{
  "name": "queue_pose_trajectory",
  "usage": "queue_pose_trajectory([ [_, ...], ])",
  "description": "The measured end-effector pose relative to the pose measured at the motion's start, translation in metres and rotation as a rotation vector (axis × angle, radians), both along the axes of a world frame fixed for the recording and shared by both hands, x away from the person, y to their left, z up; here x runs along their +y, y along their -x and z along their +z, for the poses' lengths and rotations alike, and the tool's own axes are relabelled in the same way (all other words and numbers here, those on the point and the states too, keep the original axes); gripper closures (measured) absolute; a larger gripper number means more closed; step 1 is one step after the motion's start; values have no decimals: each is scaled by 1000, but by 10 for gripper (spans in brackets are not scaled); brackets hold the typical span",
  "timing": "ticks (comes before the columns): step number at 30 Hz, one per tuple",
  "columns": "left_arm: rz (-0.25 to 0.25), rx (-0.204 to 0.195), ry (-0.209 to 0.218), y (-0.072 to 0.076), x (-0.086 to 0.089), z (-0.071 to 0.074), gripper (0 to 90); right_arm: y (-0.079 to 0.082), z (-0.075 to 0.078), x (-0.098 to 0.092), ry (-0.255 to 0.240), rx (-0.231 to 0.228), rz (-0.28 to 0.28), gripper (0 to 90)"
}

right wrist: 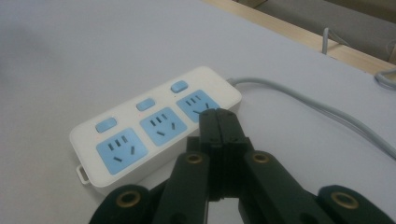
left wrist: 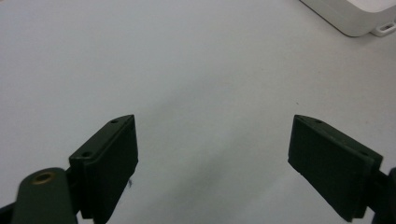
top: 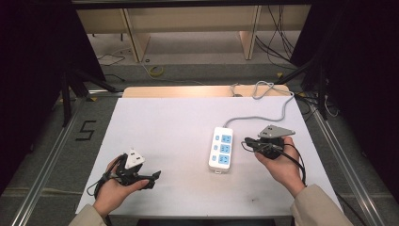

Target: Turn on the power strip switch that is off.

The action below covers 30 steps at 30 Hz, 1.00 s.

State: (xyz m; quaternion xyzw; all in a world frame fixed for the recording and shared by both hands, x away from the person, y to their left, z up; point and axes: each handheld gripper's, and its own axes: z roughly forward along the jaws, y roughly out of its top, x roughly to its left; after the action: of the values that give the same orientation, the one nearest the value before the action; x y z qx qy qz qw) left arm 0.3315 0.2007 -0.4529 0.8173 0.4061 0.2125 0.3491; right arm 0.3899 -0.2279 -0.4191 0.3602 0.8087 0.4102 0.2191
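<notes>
At the left of the high view, the left gripper [top: 153,179] is held low over the white table sheet [top: 164,127], well apart from the power strip [top: 221,149]. Its jaws are spread wide in the left gripper view, with nothing between them, and a corner of the strip is seen at the upper right there. The white strip, with three blue sockets and three blue switches, lies flat right of the table's centre; its grey cable [top: 263,101] is led off toward the far edge. Just beside the strip, on its right, the right gripper [top: 248,142] is held. Its jaws are pressed fully together, empty, in front of the socket nearest the cable.
</notes>
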Motion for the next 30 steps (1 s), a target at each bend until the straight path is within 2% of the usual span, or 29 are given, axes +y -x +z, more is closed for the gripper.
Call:
queue_pose_trajectory([
  [30, -1, 1, 2, 0, 0, 0, 155, -14, 2, 15, 5, 1, 19, 900],
])
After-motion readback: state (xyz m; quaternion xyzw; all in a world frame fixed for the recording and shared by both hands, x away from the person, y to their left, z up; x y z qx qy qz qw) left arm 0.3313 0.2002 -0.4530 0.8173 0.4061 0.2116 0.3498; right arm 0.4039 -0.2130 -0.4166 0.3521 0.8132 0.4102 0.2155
